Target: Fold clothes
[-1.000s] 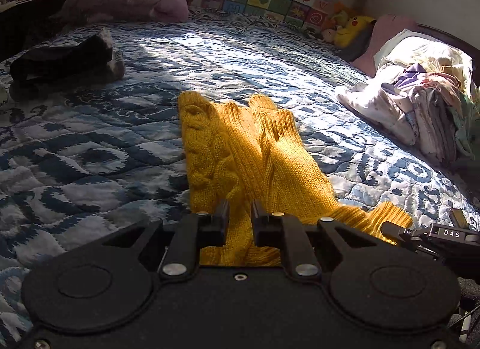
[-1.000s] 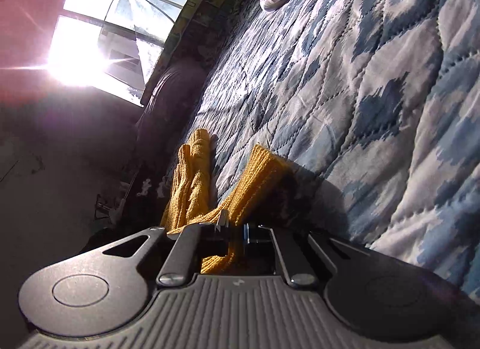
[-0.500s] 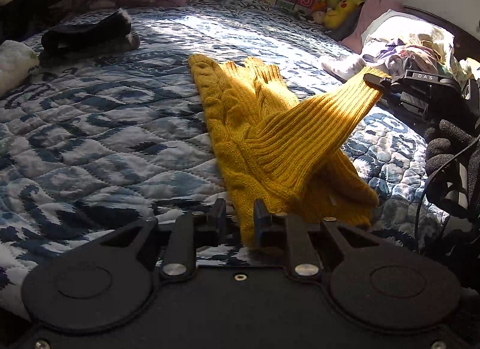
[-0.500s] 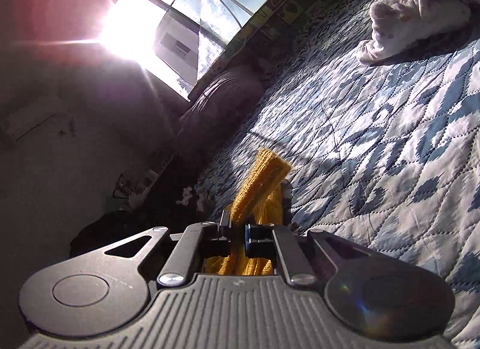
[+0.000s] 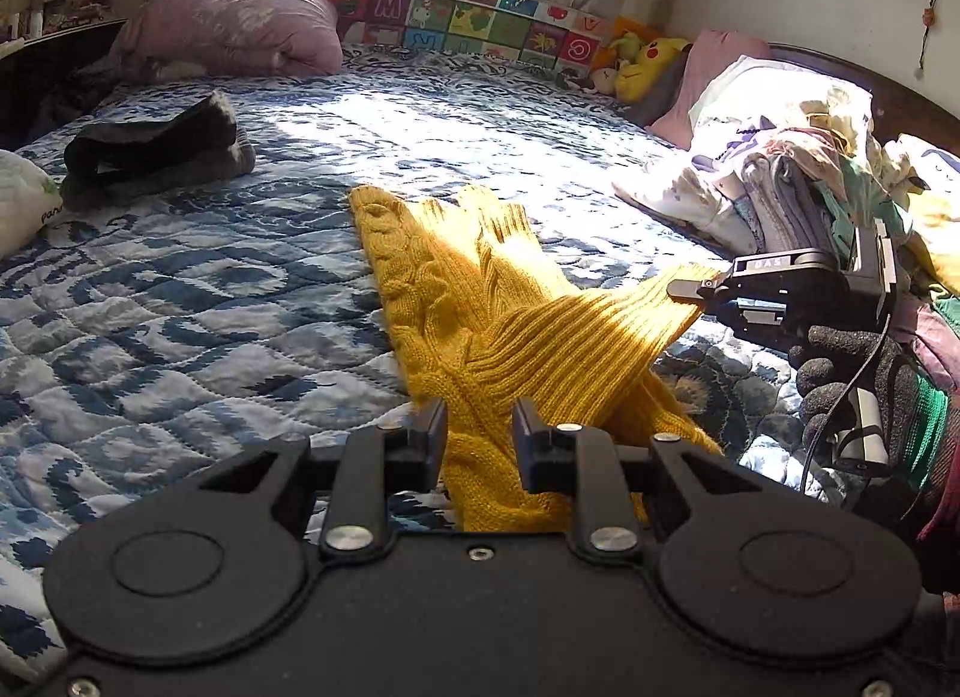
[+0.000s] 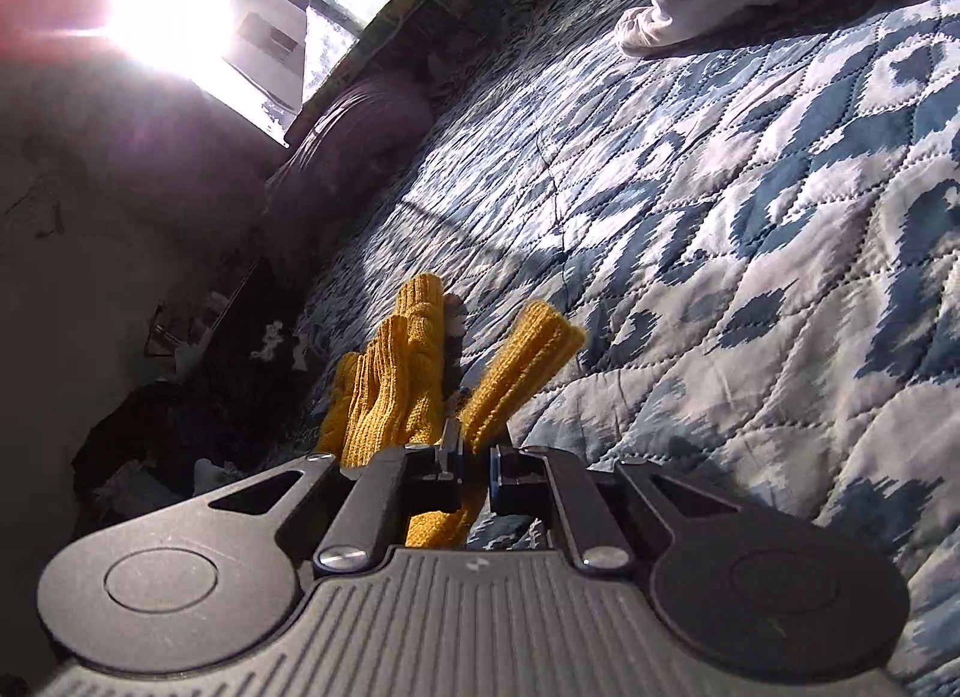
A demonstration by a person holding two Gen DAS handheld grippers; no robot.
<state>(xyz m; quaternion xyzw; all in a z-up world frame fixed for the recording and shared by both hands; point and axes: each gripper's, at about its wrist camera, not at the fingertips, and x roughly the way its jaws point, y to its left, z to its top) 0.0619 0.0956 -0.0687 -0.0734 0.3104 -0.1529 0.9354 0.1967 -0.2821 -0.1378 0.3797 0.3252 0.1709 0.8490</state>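
A yellow cable-knit sweater (image 5: 432, 289) lies lengthwise on the blue and white quilted bed (image 5: 180, 325). My left gripper (image 5: 479, 439) sits at its near edge, with thick knit filling the narrow gap between the fingers. My right gripper (image 5: 690, 290) comes in from the right, held by a gloved hand (image 5: 840, 361). It is shut on the ribbed end (image 5: 588, 337), which is lifted off the quilt and stretched across the sweater's body. In the right wrist view the right gripper (image 6: 474, 457) pinches yellow knit (image 6: 516, 373), and the rest of the sweater (image 6: 396, 373) lies beyond.
A heap of mixed clothes (image 5: 804, 187) fills the bed's right side. A dark folded garment (image 5: 156, 145) and a white bag (image 5: 24, 199) lie at the left. A purple duvet (image 5: 234, 31), an alphabet mat (image 5: 468, 13) and a yellow plush toy (image 5: 648, 61) line the far edge.
The right gripper has lifted the ribbed end off the quilt at the front right and now holds it stretched above the sweater. The left wrist view has shifted, and knit now fills the left fingers' gap.
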